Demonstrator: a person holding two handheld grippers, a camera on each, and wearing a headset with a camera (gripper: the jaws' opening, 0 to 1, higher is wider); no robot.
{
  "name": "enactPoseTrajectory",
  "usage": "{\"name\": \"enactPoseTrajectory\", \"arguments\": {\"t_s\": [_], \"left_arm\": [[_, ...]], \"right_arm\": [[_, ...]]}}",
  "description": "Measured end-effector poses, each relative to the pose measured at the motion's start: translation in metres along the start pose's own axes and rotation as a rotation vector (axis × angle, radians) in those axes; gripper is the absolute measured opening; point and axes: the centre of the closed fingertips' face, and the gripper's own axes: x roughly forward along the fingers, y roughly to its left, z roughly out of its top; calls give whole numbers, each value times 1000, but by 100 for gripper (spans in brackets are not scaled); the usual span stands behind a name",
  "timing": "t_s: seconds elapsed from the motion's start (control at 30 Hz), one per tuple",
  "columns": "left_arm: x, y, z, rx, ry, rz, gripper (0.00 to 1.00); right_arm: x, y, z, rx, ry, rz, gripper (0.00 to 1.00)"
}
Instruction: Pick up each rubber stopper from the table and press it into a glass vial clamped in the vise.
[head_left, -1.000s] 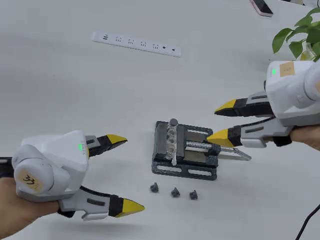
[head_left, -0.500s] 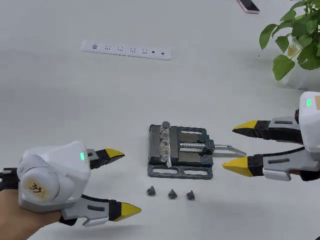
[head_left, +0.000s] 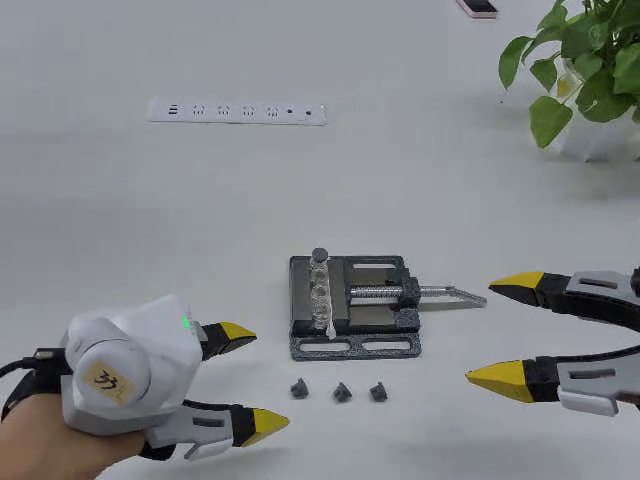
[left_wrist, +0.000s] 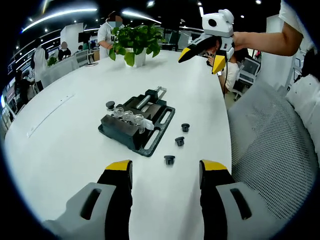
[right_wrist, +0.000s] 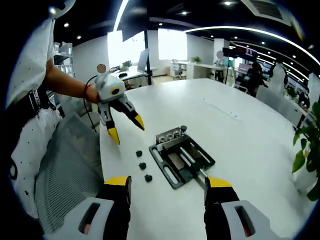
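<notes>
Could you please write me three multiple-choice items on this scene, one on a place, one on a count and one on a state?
1. Where do the loose rubber stoppers lie? A. on the table, in a row on the person's side of the vise; B. on top of the vise; C. beyond the vise.
2. How many stoppers lie loose? A. one; B. three; C. six.
3. How do the left tongs and right tongs stand? A. both shut; B. one open, one shut; C. both open, empty.
Key: 1 A, the head view shows them before the vise's base; 2 B, three dark stoppers show there; 3 C, each gripper view shows spread yellow tips, nothing between.
</notes>
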Motion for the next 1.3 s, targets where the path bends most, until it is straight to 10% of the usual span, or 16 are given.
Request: {"name": "enactPoseTrajectory", "arguments": {"t_s": [0.43, 1.3], "left_arm": [[19, 7, -16, -43, 113, 15, 34], [47, -2, -28, -97, 174, -6, 9]], "right_arm": [[-15, 3, -24, 51, -21, -28, 56], [-24, 1, -31, 83, -30, -71, 54]]}}
